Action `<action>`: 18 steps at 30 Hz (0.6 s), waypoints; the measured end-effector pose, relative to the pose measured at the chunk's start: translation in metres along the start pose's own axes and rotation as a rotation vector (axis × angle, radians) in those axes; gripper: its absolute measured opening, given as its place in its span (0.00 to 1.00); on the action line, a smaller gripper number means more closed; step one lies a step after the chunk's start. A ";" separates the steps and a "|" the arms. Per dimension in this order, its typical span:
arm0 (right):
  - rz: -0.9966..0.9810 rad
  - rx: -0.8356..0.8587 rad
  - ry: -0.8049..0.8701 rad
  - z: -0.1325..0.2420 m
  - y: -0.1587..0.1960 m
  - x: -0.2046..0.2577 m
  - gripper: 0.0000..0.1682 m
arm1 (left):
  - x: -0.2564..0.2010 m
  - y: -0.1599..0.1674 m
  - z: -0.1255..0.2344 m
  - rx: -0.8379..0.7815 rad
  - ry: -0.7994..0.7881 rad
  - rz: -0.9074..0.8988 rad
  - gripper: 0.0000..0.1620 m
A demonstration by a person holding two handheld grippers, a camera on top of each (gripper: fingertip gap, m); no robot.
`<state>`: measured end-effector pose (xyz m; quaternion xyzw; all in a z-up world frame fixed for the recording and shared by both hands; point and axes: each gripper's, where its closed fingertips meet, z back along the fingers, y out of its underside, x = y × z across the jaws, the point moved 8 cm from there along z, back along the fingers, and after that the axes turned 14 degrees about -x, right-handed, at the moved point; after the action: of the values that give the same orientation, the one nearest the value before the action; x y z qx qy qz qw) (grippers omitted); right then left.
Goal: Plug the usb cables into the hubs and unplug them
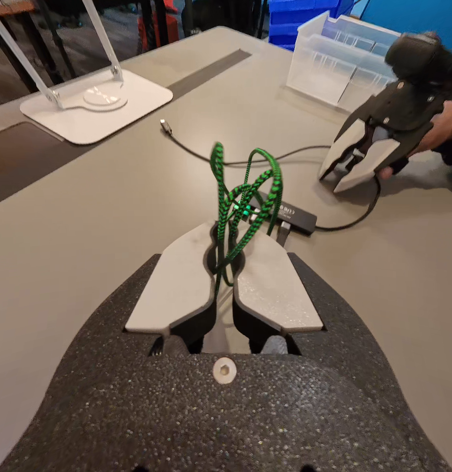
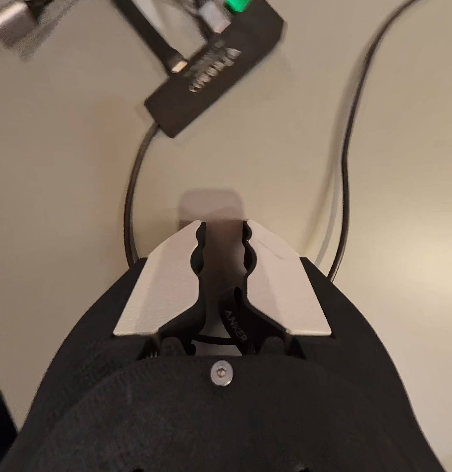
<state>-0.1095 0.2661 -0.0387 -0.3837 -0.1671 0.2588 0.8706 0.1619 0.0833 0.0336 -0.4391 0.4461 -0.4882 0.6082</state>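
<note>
My left gripper (image 1: 226,229) is shut on a green-and-black braided USB cable (image 1: 245,189), whose loops stand up above the fingertips. Just beyond lies a black USB hub (image 1: 295,217) with the cable's green plug (image 1: 241,207) at its side and a grey plug (image 1: 283,229) in it. My right gripper (image 1: 329,182), in a person's hand, points down at the table to the right of the hub. In the right wrist view the right gripper (image 2: 224,224) has its jaws apart over a blurred pale grey block (image 2: 209,204). The hub (image 2: 214,69) lies ahead of it.
The hub's thin black lead (image 1: 245,162) runs across the table to a loose plug (image 1: 166,126) and loops under the right gripper. A black cable strap (image 2: 235,321) shows between the right fingers. A white stand base (image 1: 97,107) sits far left and clear plastic bins (image 1: 342,63) far right. There is about 25 centimetres between the tips of the two grippers.
</note>
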 end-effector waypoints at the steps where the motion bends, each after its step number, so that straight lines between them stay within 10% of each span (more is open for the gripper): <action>1: -0.001 0.004 0.021 0.003 0.002 -0.006 0.16 | 0.001 0.002 0.002 0.018 -0.011 0.002 0.07; 10: -0.053 0.016 0.164 0.020 0.011 -0.046 0.19 | -0.001 0.011 0.030 0.209 -0.153 0.023 0.45; 18: -0.020 -0.131 0.147 0.015 -0.018 -0.034 0.22 | -0.010 -0.022 0.063 0.223 -0.505 -0.137 0.48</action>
<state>-0.1385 0.2451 -0.0185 -0.4563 -0.1229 0.2097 0.8560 0.2178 0.0959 0.0702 -0.5064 0.1934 -0.4495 0.7101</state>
